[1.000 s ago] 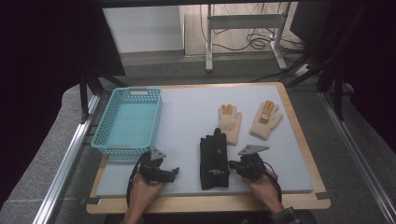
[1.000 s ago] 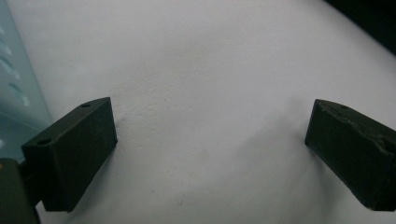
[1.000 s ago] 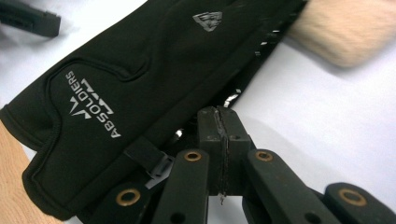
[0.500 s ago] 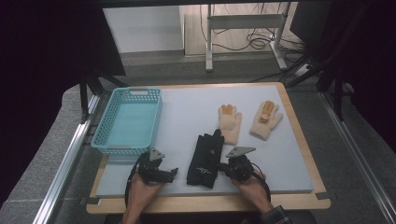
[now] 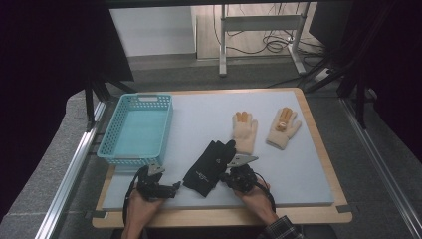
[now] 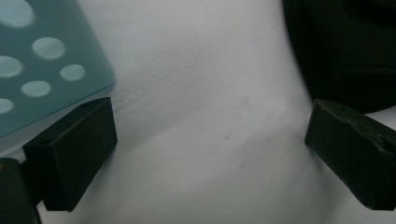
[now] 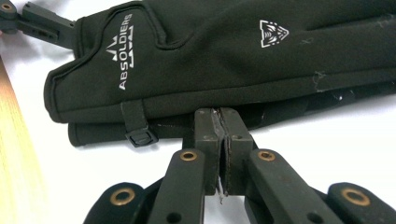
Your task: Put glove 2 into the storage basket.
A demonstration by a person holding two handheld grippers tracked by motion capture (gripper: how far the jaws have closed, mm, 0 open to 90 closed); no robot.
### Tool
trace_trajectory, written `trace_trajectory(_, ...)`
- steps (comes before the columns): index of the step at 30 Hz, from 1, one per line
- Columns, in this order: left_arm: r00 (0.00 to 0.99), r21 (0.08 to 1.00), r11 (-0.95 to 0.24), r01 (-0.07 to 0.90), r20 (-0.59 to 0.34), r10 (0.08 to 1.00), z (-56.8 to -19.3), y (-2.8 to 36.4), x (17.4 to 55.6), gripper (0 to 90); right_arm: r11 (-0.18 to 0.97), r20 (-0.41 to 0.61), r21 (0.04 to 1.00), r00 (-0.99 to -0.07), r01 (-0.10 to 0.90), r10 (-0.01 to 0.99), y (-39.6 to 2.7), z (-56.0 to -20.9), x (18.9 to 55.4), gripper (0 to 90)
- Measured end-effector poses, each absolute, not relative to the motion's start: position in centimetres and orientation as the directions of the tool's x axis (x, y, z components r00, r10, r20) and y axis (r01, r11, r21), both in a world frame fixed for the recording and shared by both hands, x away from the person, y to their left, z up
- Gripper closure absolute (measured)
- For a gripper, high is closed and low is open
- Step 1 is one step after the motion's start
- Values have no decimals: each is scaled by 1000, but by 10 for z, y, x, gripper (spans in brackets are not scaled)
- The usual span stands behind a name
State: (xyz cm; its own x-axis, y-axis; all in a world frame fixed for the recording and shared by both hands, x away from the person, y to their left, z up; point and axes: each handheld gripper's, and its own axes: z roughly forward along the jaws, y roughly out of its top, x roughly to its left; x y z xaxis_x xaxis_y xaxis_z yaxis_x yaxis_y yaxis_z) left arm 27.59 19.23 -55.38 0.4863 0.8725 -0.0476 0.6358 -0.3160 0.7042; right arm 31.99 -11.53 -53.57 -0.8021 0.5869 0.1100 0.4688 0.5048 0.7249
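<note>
At the bench's near edge the left gripper rested with jaws wide apart and nothing between them, just left of the black gloves; the right gripper had its jaws closed tight at the gloves' lower edge, seemingly pinching a thin bit of the lower glove's fabric, though how much was caught was hard to tell; the gloves lay stacked near the middle of the near edge, not yet lifted; the basket by the left edge stood empty, so the sorting looked barely begun; farther back, two cream gloves lay toward the right, untouched. White print on the top black glove read "ABSOLDIERS", with a small shield logo.
</note>
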Motion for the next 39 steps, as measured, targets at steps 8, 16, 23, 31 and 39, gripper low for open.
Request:
trace_trajectory(8,488,705,-315,636,-51,872,-554,193,276,24,511,82,730,-800,455,595,-122,-529,319,748)
trace_trajectory(16,488,706,-315,634,-49,871,-554,193,276,27,475,42,756,-757,451,653,-156,-514,326,595)
trace_trajectory(23,493,708,-318,630,-48,869,-555,193,276,24,453,6,768,-712,453,702,-189,-508,331,426)
trace_trajectory(31,504,707,-325,628,-52,862,-555,195,276,25,451,-29,744,-651,493,759,-226,-511,338,290)
trace_trajectory(39,505,709,-325,626,-51,862,-555,195,276,21,406,-35,736,-568,542,822,-264,-526,343,239)
